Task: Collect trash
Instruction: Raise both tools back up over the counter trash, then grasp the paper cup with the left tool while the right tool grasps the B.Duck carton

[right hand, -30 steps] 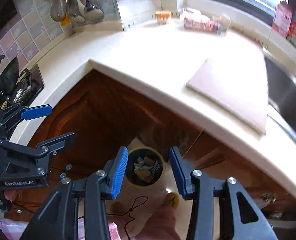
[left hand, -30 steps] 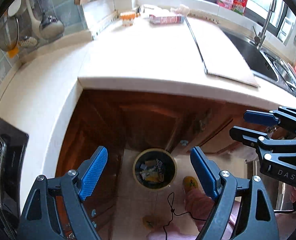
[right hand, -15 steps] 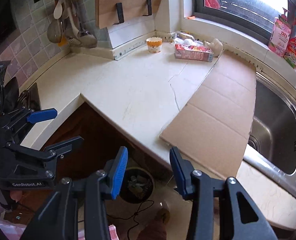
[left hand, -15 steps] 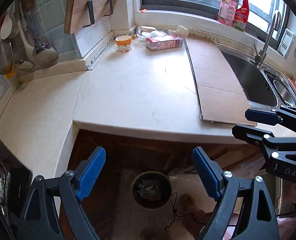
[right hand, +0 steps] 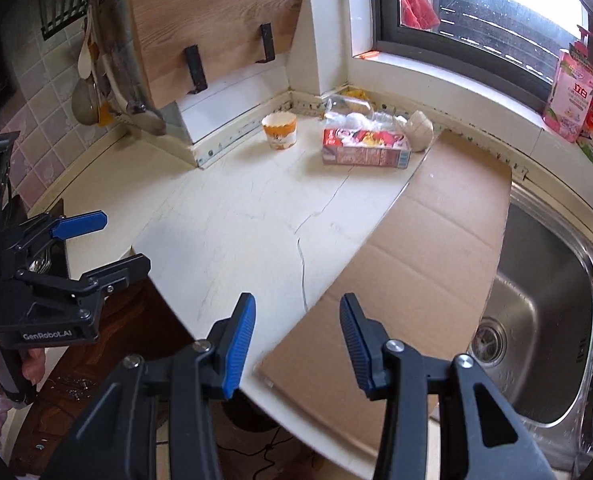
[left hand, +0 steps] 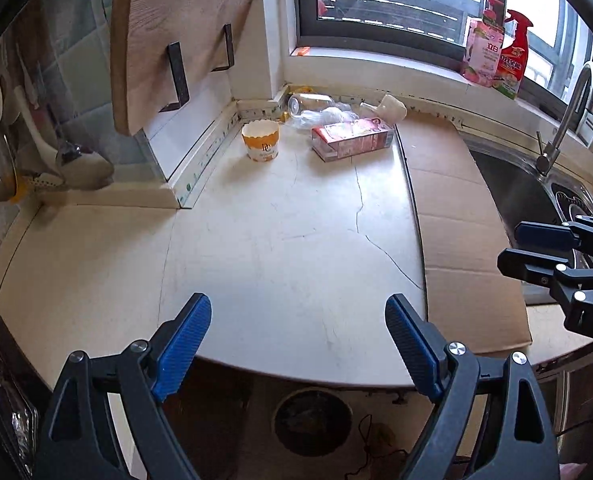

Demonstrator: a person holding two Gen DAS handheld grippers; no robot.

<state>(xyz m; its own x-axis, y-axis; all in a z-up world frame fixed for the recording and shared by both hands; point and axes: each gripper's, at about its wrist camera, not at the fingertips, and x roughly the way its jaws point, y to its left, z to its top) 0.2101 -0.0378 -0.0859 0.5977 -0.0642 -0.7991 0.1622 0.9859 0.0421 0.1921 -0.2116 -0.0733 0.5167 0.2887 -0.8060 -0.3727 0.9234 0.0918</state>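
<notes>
Left tool (left hand: 296, 332) wide open, right tool (right hand: 294, 340) half open; both empty, ribbed blue pads. Far ahead on cracked white stone worktop (left hand: 280, 240): fluted paper cup (left hand: 260, 141) marked "DC", glossy red carton (left hand: 354, 142), crumpled clear plastic (left hand: 324, 114).

Matt cream stone countertop (left hand: 280, 240) with hairline cracks, flat brown corrugated cardboard sheet (right hand: 428, 248), shiny brushed steel sink (right hand: 536, 320), pale wood-grain board (right hand: 212, 12), pleated paper cup (left hand: 260, 140), clear crinkled plastic bottle (left hand: 310, 104)
</notes>
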